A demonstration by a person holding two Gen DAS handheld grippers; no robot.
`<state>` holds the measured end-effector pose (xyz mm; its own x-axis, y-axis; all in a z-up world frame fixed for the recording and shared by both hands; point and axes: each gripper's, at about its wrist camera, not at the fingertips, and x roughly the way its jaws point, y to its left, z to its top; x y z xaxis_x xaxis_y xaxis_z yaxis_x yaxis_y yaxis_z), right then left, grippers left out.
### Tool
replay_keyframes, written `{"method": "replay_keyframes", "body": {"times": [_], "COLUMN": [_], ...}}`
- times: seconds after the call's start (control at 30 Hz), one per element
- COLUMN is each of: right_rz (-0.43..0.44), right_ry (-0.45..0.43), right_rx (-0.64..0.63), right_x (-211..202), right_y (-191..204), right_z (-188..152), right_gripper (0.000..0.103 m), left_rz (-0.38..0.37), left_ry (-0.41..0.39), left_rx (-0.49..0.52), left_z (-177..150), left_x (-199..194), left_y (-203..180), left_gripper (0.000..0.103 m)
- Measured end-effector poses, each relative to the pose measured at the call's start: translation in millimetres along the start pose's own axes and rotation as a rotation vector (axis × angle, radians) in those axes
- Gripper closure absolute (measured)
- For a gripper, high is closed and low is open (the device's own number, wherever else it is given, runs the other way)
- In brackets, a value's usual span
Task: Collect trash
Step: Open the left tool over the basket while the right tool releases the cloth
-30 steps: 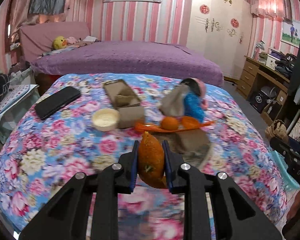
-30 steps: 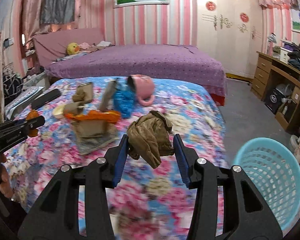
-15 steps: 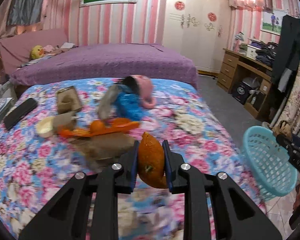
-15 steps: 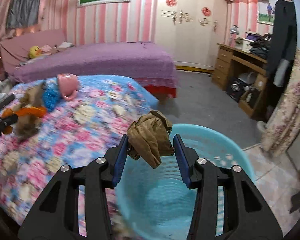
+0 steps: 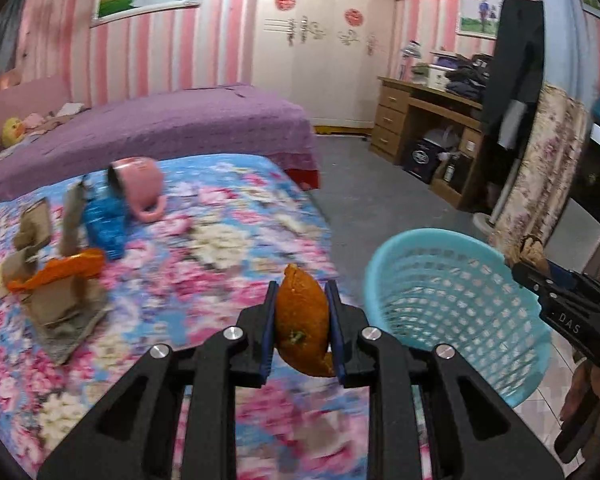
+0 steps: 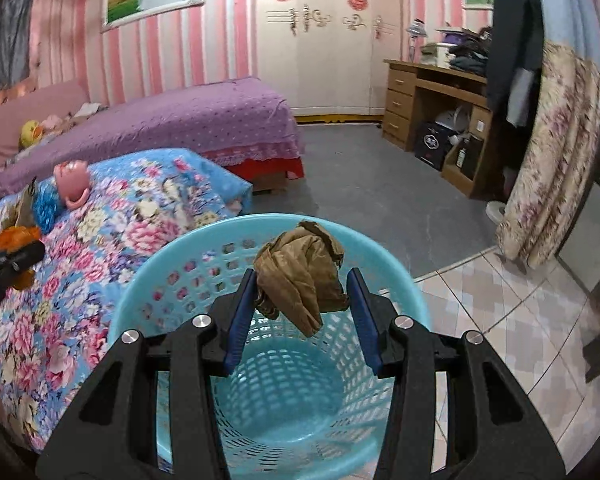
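Observation:
My left gripper [image 5: 301, 322] is shut on a piece of orange peel [image 5: 300, 320], held over the right edge of the flowered bed cover. The light blue mesh basket [image 5: 452, 280] stands on the floor to its right. My right gripper [image 6: 302, 300] is shut on a crumpled brown paper wad [image 6: 302, 276] and hangs over the mouth of the basket [image 6: 172, 264], which looks empty inside. In the left wrist view the right gripper [image 5: 540, 276] shows at the basket's far rim. The left gripper's tip [image 6: 20, 258] shows at the left edge of the right wrist view.
On the flowered bed cover [image 5: 220, 264] lie a tipped pink mug [image 5: 138, 182], a blue crumpled wrapper [image 5: 102, 228], orange peel strips [image 5: 60, 272] and brown paper scraps [image 5: 62, 312]. A purple bed [image 5: 160, 132] lies behind. A wooden desk [image 5: 428, 120] and a rolled flowered quilt [image 6: 556, 152] stand at right.
Both grippers swung right, away from the bed's middle. The right gripper went from over the bed to above the basket's opening; the left one came to the bed's right edge. Both grips held.

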<state>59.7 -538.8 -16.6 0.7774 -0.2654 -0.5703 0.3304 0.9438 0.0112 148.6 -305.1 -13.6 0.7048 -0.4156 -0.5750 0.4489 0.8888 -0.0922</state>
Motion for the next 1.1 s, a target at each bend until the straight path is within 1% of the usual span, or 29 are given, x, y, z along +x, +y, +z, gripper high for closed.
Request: {"method": "replay_keyframes", "body": {"times": [0.1, 0.13, 0.3, 0.37, 0.47, 0.5, 0.57, 0.6, 0.63, 0.7, 0.77, 0.87, 0.97, 1.0, 1.03, 1.1], "right_rz": [-0.023, -0.028, -0.055, -0.055, -0.054, -0.055, -0.055, -0.055, -0.055, -0.055, -0.052, -0.052, -0.041, -0.037, -0.034, -0.03], "right_ry": [-0.012, -0.014, -0.018, -0.023, -0.024, -0.022, -0.017, -0.016, -0.017, -0.02, -0.021, -0.022, -0.027, -0.025, -0.023, -0.017], "right_rx": [0.067, 0.085, 0.11, 0.134, 0.153, 0.153, 0.152, 0.153, 0.156, 0.168, 0.173, 0.162, 0.158, 0.151, 0.143, 0.121], "right_x": [-4.6, -5.4, -7.4, -7.3, -6.3, -5.4, -4.4, -4.1, -4.3, -4.7, -4.6, -4.5, -3.6, -2.7, -1.5, 1.5], "right_y": [-20.9, -27.9, -42.9, -49.3, -55.3, -56.5, -58.7, -59.8, -61.1, -63.9, -64.8, -62.4, -56.0, -52.0, -48.4, -39.2], "right_z": [-3.4, -5.0, -9.7, -10.1, -11.5, -12.2, -13.2, -13.3, -13.7, -13.9, -13.7, -13.1, -10.6, -9.9, -9.3, -8.1], "right_gripper": [0.057, 0.057, 0.057, 0.057, 0.057, 0.057, 0.057, 0.057, 0.057, 0.057, 0.057, 0.057, 0.057, 0.057, 0.057, 0.057], "left_rz": [-0.057, -0.065, -0.127, -0.132, -0.167, -0.181, -0.171, -0.166, -0.156, -0.144, -0.148, -0.129, -0.079, -0.054, -0.028, -0.006], "left_ry": [0.017, 0.021, 0.043, 0.052, 0.076, 0.086, 0.089, 0.083, 0.068, 0.041, 0.043, 0.027, -0.012, -0.028, -0.038, -0.043], "left_rx": [0.017, 0.027, 0.065, 0.062, 0.044, 0.049, 0.065, 0.063, 0.056, 0.049, 0.054, 0.075, 0.111, 0.117, 0.126, 0.134], "left_z": [-1.4, -2.0, 0.6, 4.5, 9.7, 11.7, 16.6, 18.2, 20.7, 25.7, 29.5, 30.4, 28.2, 26.8, 25.4, 23.1], "left_x": [11.2, 14.1, 36.3, 44.4, 52.0, 54.4, 55.9, 54.9, 52.1, 46.4, 44.2, 40.6, 32.1, 28.9, 26.9, 25.7], "left_y": [-28.4, -36.3, -71.0, -77.9, -83.3, -86.6, -91.4, -91.7, -92.9, -90.6, -87.3, -81.2, -71.9, -67.3, -63.0, -55.2], "left_gripper": [0.079, 0.079, 0.079, 0.079, 0.079, 0.075, 0.054, 0.031, 0.022, 0.021, 0.018, 0.017, 0.015, 0.014, 0.013, 0.013]}}
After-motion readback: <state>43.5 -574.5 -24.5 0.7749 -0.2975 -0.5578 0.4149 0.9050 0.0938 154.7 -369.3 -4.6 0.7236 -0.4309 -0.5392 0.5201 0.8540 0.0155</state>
